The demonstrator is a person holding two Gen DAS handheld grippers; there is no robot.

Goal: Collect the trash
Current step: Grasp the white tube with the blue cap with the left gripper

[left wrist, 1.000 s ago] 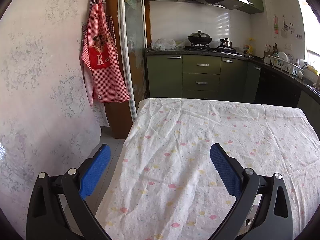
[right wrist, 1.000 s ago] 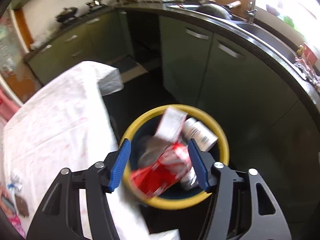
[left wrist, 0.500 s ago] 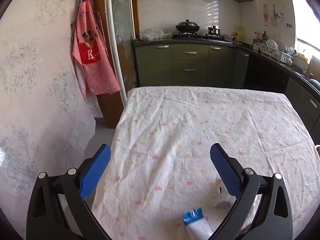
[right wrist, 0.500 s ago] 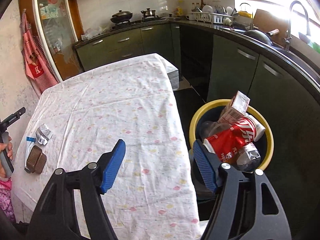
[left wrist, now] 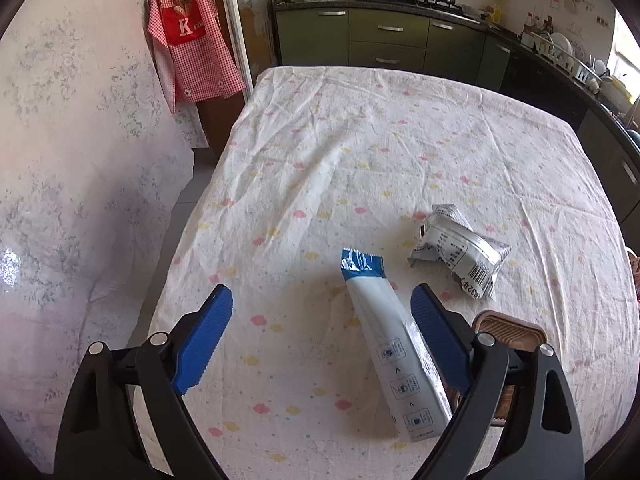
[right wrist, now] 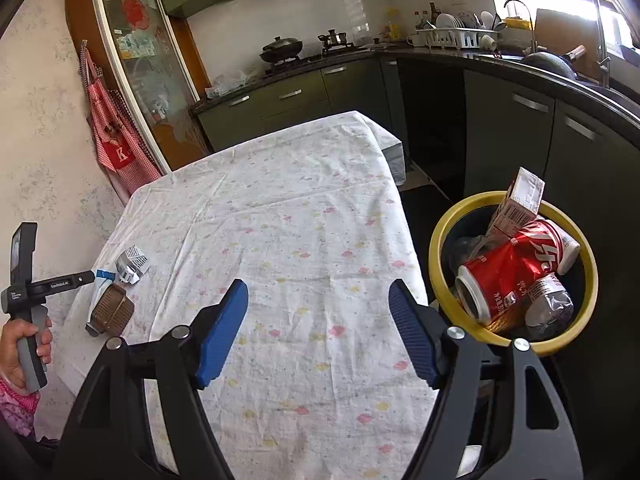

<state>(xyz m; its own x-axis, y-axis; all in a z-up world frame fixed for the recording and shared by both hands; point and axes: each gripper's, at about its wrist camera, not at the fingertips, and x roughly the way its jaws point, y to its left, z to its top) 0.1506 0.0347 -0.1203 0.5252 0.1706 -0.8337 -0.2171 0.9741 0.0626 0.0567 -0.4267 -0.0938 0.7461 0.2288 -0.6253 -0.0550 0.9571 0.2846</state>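
- Right gripper (right wrist: 318, 326), jaws apart and empty, has swung from over the bin (right wrist: 512, 276) back to the table (right wrist: 304, 216)
- Left gripper (left wrist: 320, 338), jaws apart, now nears the pouch (left wrist: 390, 344); wrapper (left wrist: 460, 250) and brown tray (left wrist: 508, 330) beside it await pickup

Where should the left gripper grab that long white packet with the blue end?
Across the packet's narrow middle, coming straight down from above. It lies flat on the tablecloth, long and slim, already between the open left gripper's fingers, so probably close across its width.
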